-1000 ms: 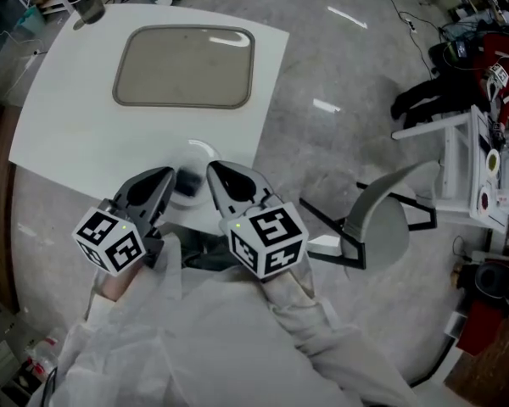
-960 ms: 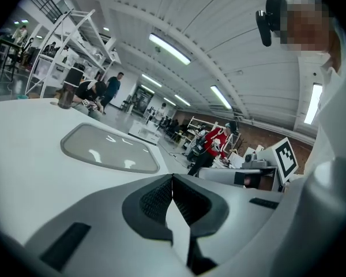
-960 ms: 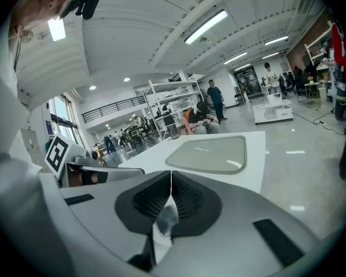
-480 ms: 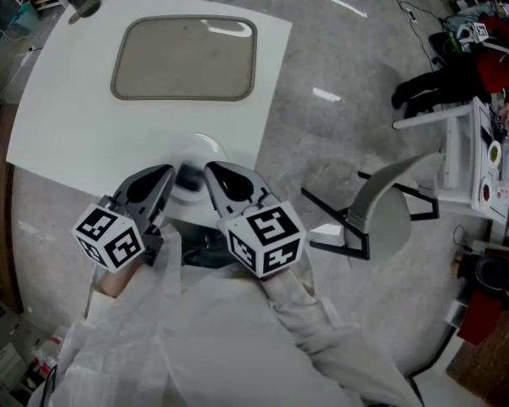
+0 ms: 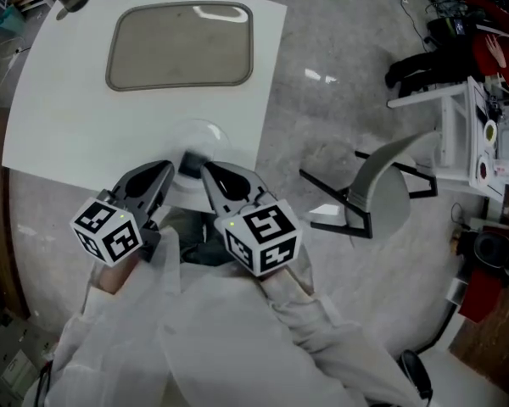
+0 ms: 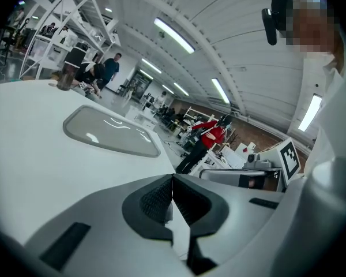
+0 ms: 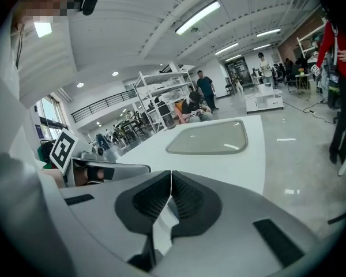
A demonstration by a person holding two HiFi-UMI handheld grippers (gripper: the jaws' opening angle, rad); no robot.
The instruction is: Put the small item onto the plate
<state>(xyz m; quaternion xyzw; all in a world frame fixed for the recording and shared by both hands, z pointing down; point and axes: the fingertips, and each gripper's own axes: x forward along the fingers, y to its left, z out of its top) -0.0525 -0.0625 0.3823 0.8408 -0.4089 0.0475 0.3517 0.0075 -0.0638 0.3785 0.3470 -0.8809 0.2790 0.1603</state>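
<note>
1. Both tongs are clenched with nothing in them: the left gripper (image 6: pixel 172 196) and the right gripper (image 7: pixel 170 196) each show their pads pressed together, with only bare table beyond. Neither can take anything until it is released, and pushing in like this would only shove the target.
2. The small item (image 5: pixel 189 165) (dark, too blurred to name) lies on the white table (image 5: pixel 76 134) close to its near edge, between the two gripper tips. A nudge toward the person could tip it off the edge onto the floor.
3. The tips sit close on either side of it, so the grippers may knock each other if both go in together.
4. The plate (image 5: pixel 180 45) is empty and lies well apart from the item, across the table. A loose pinch on so small a thing risks a drop on the way over
</note>
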